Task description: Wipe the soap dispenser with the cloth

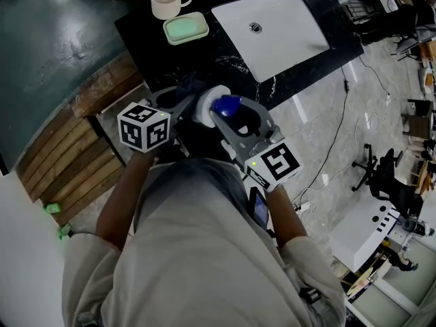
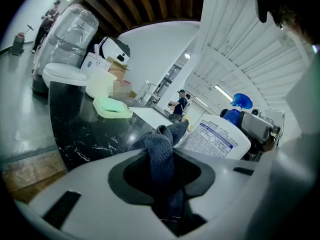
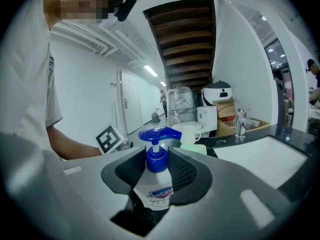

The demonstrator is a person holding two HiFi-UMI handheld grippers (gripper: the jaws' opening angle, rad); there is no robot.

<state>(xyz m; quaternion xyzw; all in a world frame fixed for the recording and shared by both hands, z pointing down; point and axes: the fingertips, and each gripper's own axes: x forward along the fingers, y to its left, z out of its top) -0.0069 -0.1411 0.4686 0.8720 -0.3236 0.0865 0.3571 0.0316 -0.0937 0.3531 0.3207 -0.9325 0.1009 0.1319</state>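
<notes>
Two claws are engaged. The left claw point(image 2: 162, 159) pinches a fold of cloth point(image 2: 161, 144). The right claw point(image 3: 157, 166) clamps the dispenser point(image 3: 156, 186) at its shoulder, under the blue pump, and holds it in the air near the tabletop point(image 1: 204, 60) edge.

Risks:
- Wiping pressure from the side may twist the bottle out of the pads and drop it.
- A knock on the pump would discharge soap.
- The narrow cloth fold may pull free.

Label print and a blue-red logo are present but illegible.
</notes>
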